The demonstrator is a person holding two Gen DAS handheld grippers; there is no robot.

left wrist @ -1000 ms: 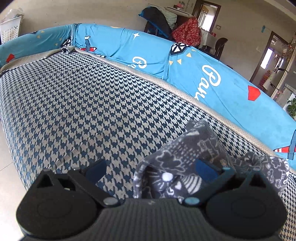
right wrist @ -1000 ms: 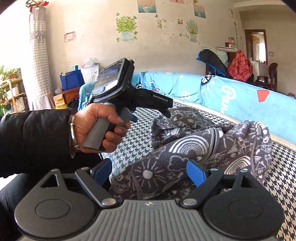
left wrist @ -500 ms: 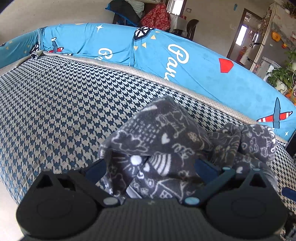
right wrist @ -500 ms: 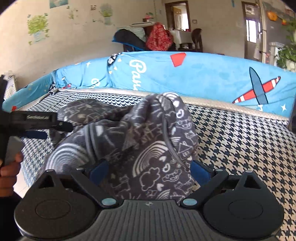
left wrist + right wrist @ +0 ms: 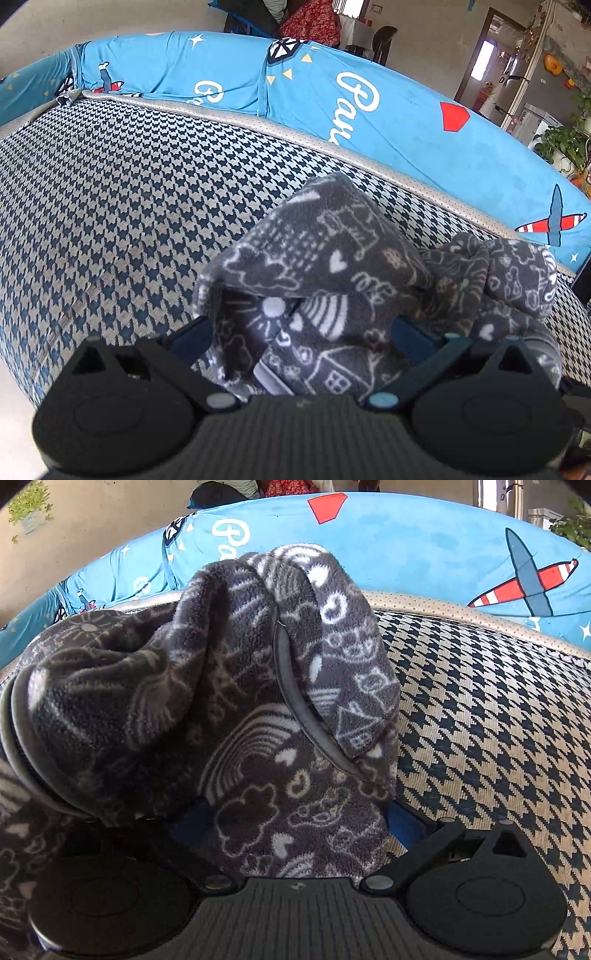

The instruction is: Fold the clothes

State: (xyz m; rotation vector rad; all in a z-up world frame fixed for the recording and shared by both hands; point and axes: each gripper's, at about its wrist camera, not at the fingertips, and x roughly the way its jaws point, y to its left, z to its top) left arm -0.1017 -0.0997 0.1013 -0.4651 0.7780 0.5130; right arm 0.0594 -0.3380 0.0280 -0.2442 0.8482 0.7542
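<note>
A dark grey fleece garment (image 5: 332, 258) with white doodle print lies crumpled on the houndstooth sofa seat (image 5: 129, 184). In the left wrist view my left gripper (image 5: 301, 332) stands wide, and a bunched fold of the fleece lies between its blue pads (image 5: 192, 336) without being squeezed. In the right wrist view the garment (image 5: 221, 701) rises as a tall heap that fills the left and middle. A grey trimmed edge (image 5: 295, 701) runs down it. My right gripper (image 5: 295, 819) is low against the heap, its jaws are opening, and the fleece lies between them.
A bright blue printed cover (image 5: 369, 110) drapes the sofa back behind the seat, also seen in the right wrist view (image 5: 406, 546). Bare houndstooth seat (image 5: 480, 720) stretches to the right of the heap. Doorways, plants and a chair with clothes stand beyond the sofa.
The right gripper swung away from the hand holding the other gripper and dropped close onto the heap, its jaws widening. In the left view the fleece shifted from the right finger to fill the gap.
</note>
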